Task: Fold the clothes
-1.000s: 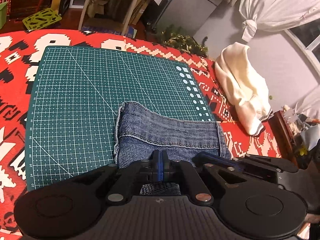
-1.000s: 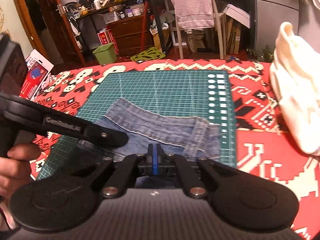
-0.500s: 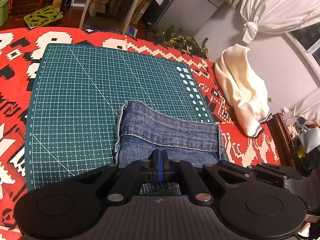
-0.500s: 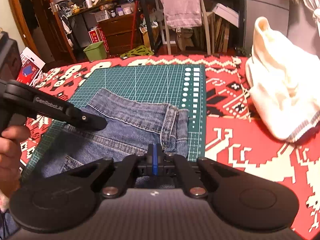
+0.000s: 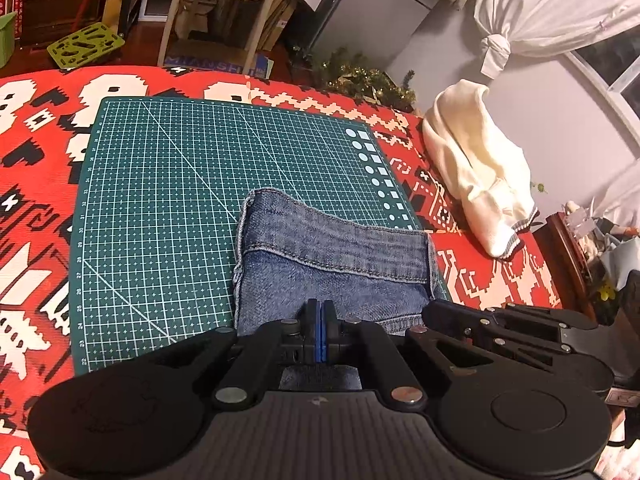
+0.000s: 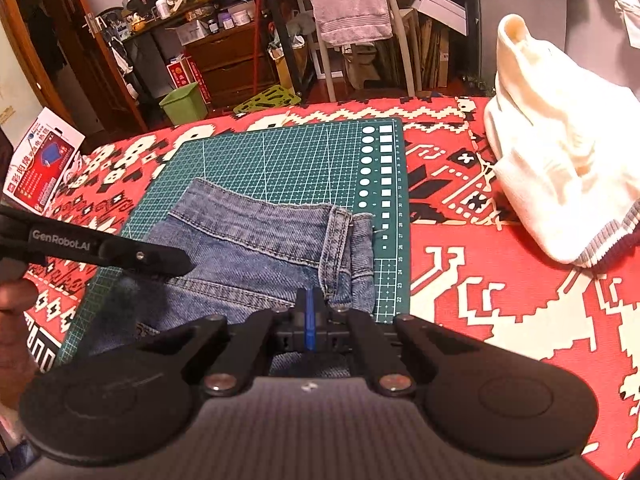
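Left wrist view: the red patterned cloth-covered worktop (image 5: 36,216) is cut off by the frame. On the green gridded cutting mat (image 5: 160,208), the folded blue denim jeans (image 5: 332,268) are pinched by both closed hand-held grippers, left (image 5: 319,320) and right (image 6: 310,304), their near edge hidden.

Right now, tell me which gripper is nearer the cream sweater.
Right. The right gripper is shut on the jeans at their sweater-side edge. The left gripper grips the same jeans farther from the cream sweater.
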Demonstrator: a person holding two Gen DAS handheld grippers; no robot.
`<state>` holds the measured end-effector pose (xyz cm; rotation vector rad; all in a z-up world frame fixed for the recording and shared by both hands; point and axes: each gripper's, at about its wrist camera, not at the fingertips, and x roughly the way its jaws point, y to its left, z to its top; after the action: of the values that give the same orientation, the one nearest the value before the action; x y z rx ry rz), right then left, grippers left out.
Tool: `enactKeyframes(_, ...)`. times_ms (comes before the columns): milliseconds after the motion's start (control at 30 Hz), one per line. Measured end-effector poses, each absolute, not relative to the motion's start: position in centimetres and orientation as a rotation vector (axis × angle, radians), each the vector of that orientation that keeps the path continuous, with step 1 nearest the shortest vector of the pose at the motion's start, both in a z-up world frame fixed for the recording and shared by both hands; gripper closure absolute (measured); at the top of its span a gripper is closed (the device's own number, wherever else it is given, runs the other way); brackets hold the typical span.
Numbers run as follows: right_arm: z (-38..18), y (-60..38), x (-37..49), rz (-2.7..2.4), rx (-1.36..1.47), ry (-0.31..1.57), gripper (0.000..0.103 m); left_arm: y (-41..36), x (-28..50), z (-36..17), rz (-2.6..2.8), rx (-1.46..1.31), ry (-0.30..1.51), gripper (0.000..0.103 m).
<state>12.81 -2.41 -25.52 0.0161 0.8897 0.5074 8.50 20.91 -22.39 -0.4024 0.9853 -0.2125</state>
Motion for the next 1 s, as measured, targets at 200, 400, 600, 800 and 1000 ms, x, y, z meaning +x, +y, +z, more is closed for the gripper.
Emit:
enactKeyframes(200,-25.5,-2.1,12.7,0.504,-0.008,0.890,0.103,21.3,8.2,-23.1,-0.217,-0.422,0.970,0.100)
enactKeyframes(400,-25.5,-2.3,12.8,0.502,0.016,0.898,0.103,21.1,8.4,-23.3,-0.219,-0.401,0.958,0.100)
enactKeyframes(600,-24.9,-2.6,12.3,0.479,0.016,0.897,0.103,21.1,7.6,-21.9,-0.215,-0.429,0.956,0.100)
enactKeyframes(800,-25.4,-3.7,12.3,0.478,0.045,0.897,0.103,21.2,6.5,-22.5,-0.222,-0.420,0.961,0.101)
enactKeyframes(1000,-26.1,-3.4,13.6,0.441,0.053,0.897,0.103,21.8,7.1,-23.2,-0.236,-0.468,0.950,0.100)
